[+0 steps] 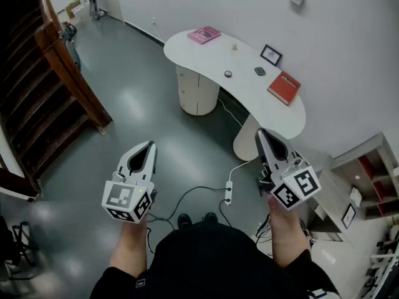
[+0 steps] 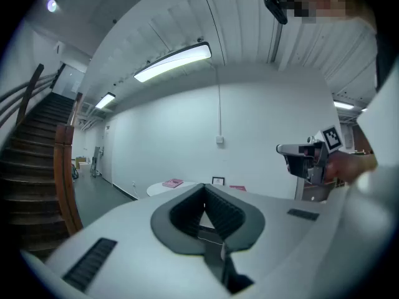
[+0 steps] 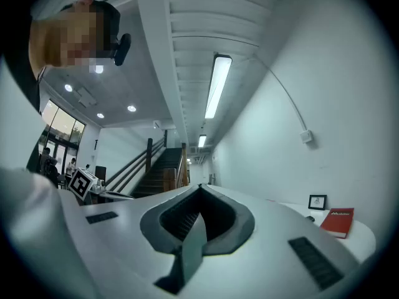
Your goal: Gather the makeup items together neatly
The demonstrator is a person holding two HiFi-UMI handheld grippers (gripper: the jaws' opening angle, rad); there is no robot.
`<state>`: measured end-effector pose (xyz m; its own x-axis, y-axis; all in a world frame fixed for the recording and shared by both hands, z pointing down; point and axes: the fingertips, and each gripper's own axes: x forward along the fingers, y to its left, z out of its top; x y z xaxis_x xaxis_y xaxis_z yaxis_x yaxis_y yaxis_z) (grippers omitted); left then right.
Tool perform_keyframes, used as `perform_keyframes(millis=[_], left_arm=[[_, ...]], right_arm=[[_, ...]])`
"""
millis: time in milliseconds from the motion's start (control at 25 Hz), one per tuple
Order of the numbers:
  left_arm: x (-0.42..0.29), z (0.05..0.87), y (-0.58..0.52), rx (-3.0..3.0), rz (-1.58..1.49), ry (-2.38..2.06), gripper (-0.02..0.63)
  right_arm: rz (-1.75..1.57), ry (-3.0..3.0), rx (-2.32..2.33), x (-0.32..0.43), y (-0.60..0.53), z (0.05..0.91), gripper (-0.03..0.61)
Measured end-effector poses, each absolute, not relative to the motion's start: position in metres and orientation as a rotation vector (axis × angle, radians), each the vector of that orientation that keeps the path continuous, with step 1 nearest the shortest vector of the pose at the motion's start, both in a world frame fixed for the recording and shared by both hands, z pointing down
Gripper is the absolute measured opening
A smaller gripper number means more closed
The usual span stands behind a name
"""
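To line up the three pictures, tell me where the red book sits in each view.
Head view: red book upper right, on the white table's right end.
Left gripper view: a small red sliver near centre, far off.
Right gripper view: lower right, on the table's edge.
Shared landmark: the small black picture frame, just beside the book in all three.

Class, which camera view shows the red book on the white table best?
The head view: the red book lies in full, seen from above, on the white table. The right gripper view shows it small at its right edge; the left gripper view shows only a faint red sliver.
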<state>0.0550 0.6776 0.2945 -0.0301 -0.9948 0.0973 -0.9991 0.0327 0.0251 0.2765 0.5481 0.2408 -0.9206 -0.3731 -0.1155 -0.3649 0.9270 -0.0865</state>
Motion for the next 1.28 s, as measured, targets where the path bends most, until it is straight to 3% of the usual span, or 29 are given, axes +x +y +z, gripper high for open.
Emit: perform_keyframes(millis=[680, 1000, 1280], left_arm=[[0.096, 0.306, 0.665, 2.080, 0.040, -2.215, 0.011], [0.097, 0.311, 0.636, 2.109, 0.056, -2.181, 0.011], [0.040, 0.331, 0.584, 2.133, -0.001, -2.119, 0.011]], right_arm=[[-0.181, 2.918, -0.618, 0.368, 0.506, 0.256, 0.037], [-0.276, 2.979, -0.468, 0.326, 0.512, 0.282, 0.038], [-0.271, 3.006, -0.465, 0.262, 0.474, 0.289, 0.038]])
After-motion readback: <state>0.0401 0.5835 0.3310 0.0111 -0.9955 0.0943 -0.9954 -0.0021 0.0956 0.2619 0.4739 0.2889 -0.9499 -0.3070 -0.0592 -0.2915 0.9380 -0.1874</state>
